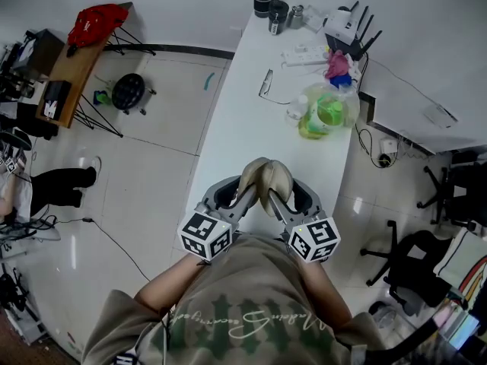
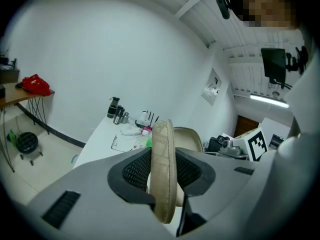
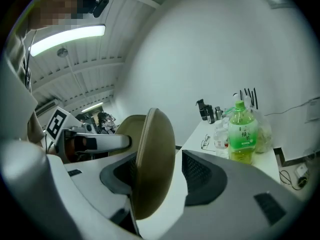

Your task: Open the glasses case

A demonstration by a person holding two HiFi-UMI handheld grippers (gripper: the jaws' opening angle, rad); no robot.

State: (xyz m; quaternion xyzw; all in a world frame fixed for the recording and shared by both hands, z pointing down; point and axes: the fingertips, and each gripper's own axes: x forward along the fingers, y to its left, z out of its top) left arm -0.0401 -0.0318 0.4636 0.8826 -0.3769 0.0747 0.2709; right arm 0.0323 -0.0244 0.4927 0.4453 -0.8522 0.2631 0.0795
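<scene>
Table (image 1: 243,105) long, white, reaching wall (image 1: 190,6); glasses case (image 1: 266,177) above it; glossy floor (image 1: 152,181).

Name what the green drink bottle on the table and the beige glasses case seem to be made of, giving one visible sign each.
Glasses case: probably fabric or faux leather over a stiff shell. It is matte beige, has a woven-looking texture along the edge, and each half keeps its domed shape. Bottle: likely clear plastic. It is glossy and translucent, with green liquid showing through and a printed label.
</scene>
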